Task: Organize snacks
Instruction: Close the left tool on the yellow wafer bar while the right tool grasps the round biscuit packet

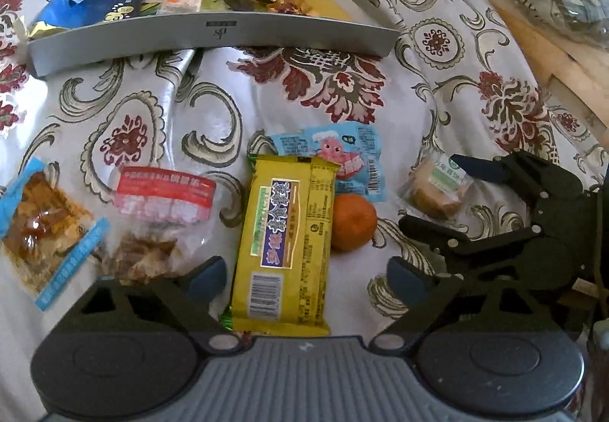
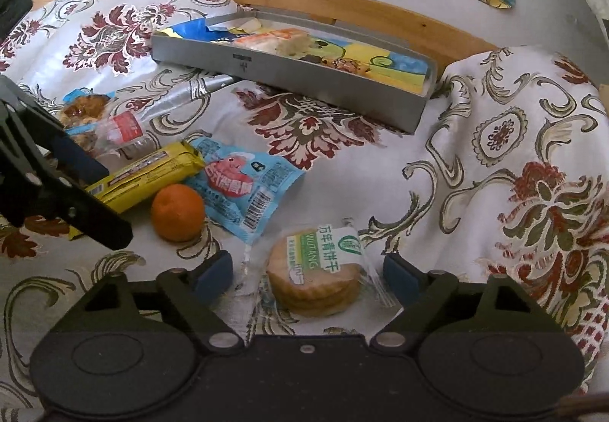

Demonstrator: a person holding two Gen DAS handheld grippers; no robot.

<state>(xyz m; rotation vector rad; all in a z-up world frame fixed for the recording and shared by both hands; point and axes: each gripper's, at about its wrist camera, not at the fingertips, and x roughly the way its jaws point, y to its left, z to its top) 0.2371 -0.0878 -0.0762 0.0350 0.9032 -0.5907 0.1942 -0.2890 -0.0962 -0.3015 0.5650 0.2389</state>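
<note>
A yellow snack packet [image 1: 285, 243] [image 2: 144, 178] lies lengthwise between the fingers of my left gripper [image 1: 306, 277] [image 2: 95, 193], which is open with a gap on each side. My right gripper [image 2: 306, 273] [image 1: 437, 193] is open around a clear packet of round biscuits with a green label [image 2: 316, 269] [image 1: 437, 189]. An orange [image 1: 352, 222] [image 2: 177, 212] and a blue packet [image 1: 342, 151] [image 2: 243, 189] lie between the two. The grey tray [image 1: 213, 37] [image 2: 285, 75] at the back holds several snacks.
Left of the yellow packet lie a red-label packet [image 1: 163, 197], a clear bag of brown pieces [image 1: 141, 258] and a blue-edged bag of fried snacks [image 1: 42, 227]. The floral cloth [image 2: 533, 155] bulges at the right. A wooden edge [image 2: 342, 7] runs behind the tray.
</note>
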